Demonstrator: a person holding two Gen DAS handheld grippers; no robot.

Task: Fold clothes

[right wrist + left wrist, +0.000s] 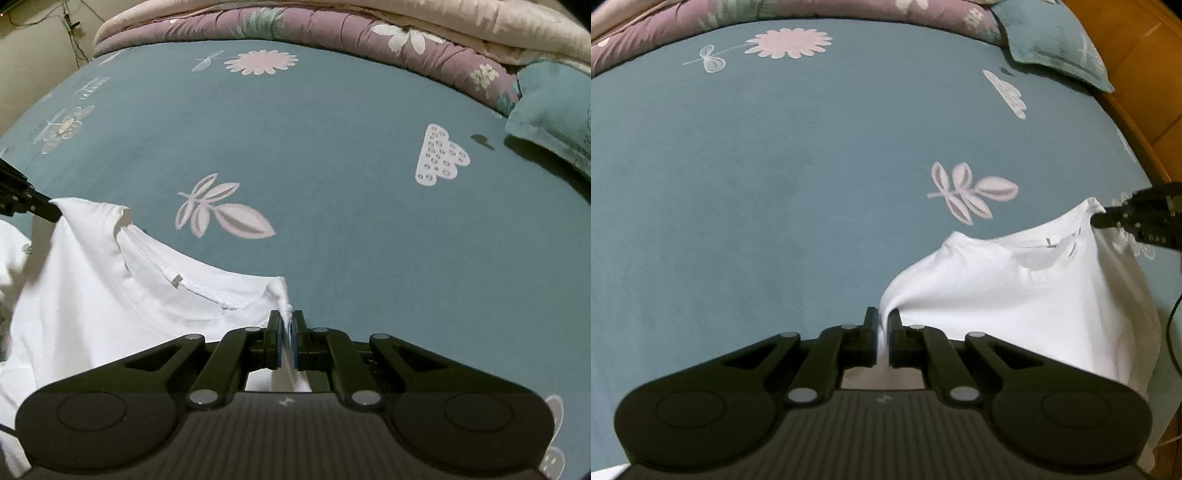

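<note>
While we hold a white T-shirt up between both tools, it hangs stretched above a bed covered by a teal sheet printed with pale pink flowers and leaves. Our left claw is clenched on a bunched pinch of the shirt's fabric, which runs white between its two black fingers. Our right claw is likewise clamped tight on the cloth, gripping a gathered corner just beside the stitched neckline. From the left wrist view, the right claw appears at the far right edge, pinching the shirt's other shoulder, with the collar opening sagging between the two grips. At the far side of the bed lies a folded purple floral quilt, and a teal pillow rests near the bed's right corner, beside an orange wooden bed frame.
</note>
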